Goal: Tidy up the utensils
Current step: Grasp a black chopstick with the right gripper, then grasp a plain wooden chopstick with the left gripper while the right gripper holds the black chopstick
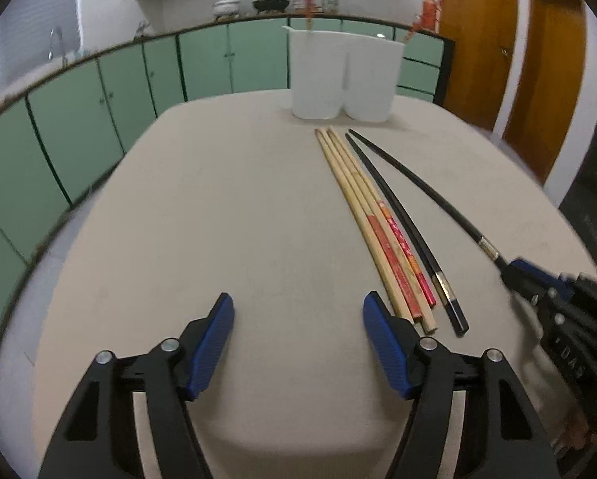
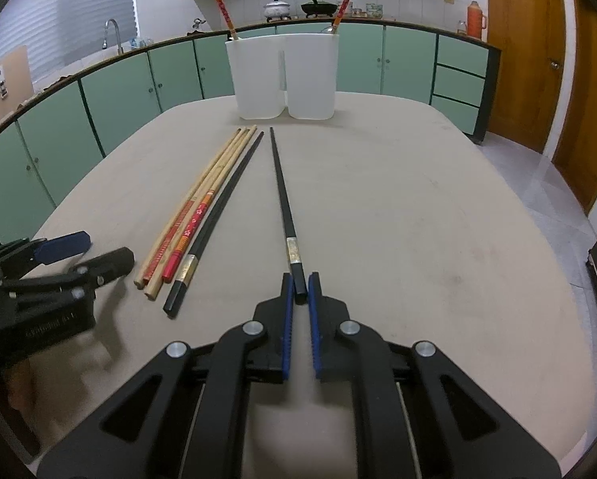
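A bunch of wooden chopsticks with red-patterned ends lies on the beige table, and one black chopstick lies beside them. My left gripper is open with nothing between its fingers; its right finger sits just left of the wooden chopsticks' near ends. My right gripper is shut on the near end of a second black chopstick, which points toward the white two-compartment holder. In the left wrist view, the right gripper and its chopstick show at the right. Two red-ended chopsticks stand in the holder.
The white holder stands at the table's far edge. Behind it runs a counter with green cabinets, pots and a sink tap. Wooden doors are at the right. The left gripper shows at the left of the right wrist view.
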Motion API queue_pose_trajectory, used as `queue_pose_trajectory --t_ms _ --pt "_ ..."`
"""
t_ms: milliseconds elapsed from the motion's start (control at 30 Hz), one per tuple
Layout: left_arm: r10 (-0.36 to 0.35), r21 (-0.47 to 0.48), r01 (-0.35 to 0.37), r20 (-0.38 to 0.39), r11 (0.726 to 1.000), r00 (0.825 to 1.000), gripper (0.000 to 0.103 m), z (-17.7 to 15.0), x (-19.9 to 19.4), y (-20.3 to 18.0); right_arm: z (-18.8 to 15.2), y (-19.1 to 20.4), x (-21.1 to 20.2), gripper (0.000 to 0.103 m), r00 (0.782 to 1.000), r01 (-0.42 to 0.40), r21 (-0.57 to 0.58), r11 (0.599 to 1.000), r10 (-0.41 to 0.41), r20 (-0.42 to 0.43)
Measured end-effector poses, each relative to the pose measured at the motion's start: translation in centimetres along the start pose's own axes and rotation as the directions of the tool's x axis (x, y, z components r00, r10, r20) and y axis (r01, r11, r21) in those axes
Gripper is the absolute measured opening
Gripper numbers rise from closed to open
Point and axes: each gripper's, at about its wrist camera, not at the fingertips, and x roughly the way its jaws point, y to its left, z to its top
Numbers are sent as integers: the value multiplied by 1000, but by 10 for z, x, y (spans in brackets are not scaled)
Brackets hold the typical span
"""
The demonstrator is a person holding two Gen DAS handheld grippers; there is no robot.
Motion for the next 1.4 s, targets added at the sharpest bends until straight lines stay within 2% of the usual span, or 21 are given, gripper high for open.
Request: queue_pose_trajectory --t_ms 167,333,500,633,800,867,1033,1167,1400 --pt "-44 13 43 30 999 999 66 0 -10 -3 0 2 -1 11 1000 -15 -7 1000 15 0" --pt "-82 62 81 12 995 997 66 -5 -11 -18 1 1 -1 12 1000 -13 -6 1000 13 -1" --pt "-54 73 54 -7 996 999 67 -7 -4 -20 0 2 0 12 1000 -13 -8 1000 13 0" --pt "-29 37 29 -7 999 1000 67 -3 -4 -9 1 1 -1 13 1000 -15 -7 1000 15 0" --pt "-33 17 33 -3 999 999 65 -1 -4 -4 1 1 0 22 999 -37 -5 999 37 5" --pt "-28 15 28 -3 999 1000 61 0 -1 -6 1 1 0 22 999 -38 -5 999 38 7" --pt "-12 -8 12 12 1000 1000 60 2 4 -9 4 -5 -3 22 997 -62 30 998 61 40" --pt "-5 -38 6 21 999 1000 60 1 2 -9 3 -7 -12 22 994 -72 12 997 71 82" --pt "13 -37 -12 27 999 1000 60 -1 0 -11 -1 -10 -7 23 996 -63 17 998 62 58"
